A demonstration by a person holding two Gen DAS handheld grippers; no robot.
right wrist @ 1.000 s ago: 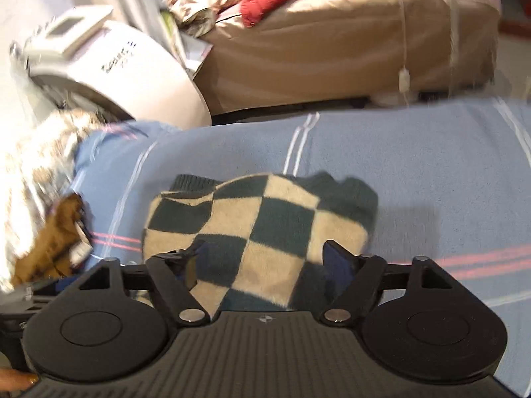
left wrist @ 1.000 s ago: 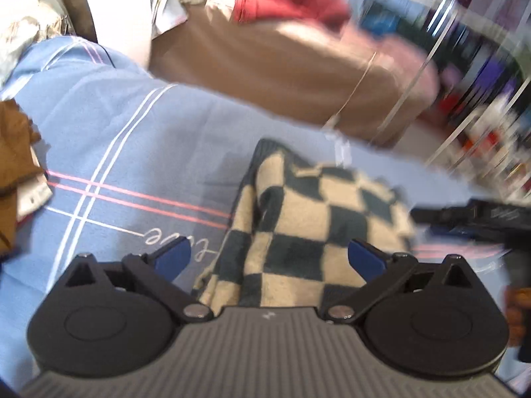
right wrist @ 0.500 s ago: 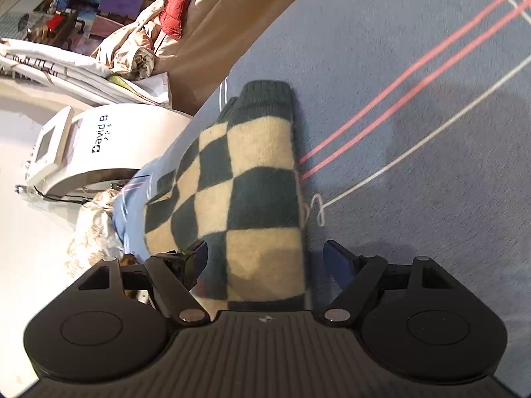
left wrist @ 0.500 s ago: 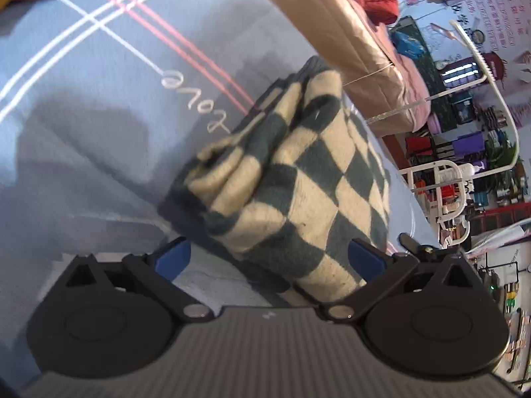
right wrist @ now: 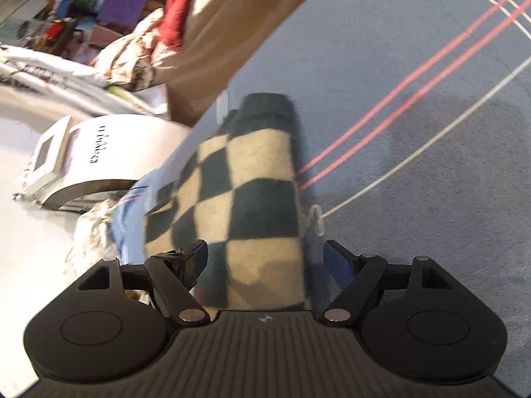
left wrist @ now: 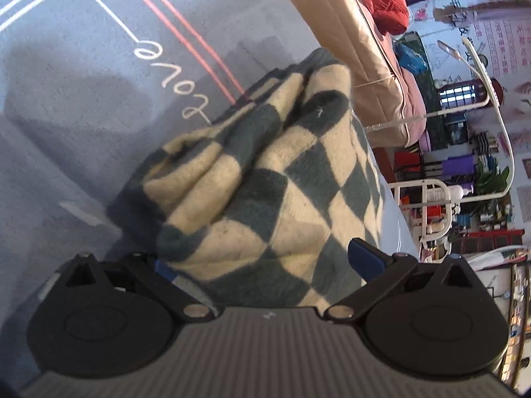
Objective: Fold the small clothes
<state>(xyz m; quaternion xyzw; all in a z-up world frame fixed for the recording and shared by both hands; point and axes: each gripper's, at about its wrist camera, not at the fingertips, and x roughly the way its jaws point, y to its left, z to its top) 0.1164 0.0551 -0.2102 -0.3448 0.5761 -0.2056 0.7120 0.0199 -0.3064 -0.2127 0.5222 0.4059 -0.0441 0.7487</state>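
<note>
A folded small garment in a dark green and cream check (left wrist: pixel 265 179) lies bunched on a blue blanket (left wrist: pixel 83 99). My left gripper (left wrist: pixel 262 260) is open and straddles one end of it. The cloth spills over and hides most of its left fingertip. In the right wrist view the same checked garment (right wrist: pixel 252 192) runs away from me as a narrow folded strip. My right gripper (right wrist: pixel 267 256) stands open around its near end, with both blue pads well apart. Neither gripper pinches the cloth.
The blue blanket (right wrist: pixel 431 165) has pink and white stripes. A tan upholstered bed (left wrist: pixel 348 33) with red clothing (left wrist: pixel 388 3) stands beyond it. A white machine (right wrist: pixel 99 156) sits past the blanket's edge. A white rack (left wrist: pixel 438 199) and cluttered shelves lie further off.
Both grippers have tilted sideways and closed in on the checked garment from opposite ends. The cloth now fills the gap between each pair of fingers. Finger spacing looks unchanged.
</note>
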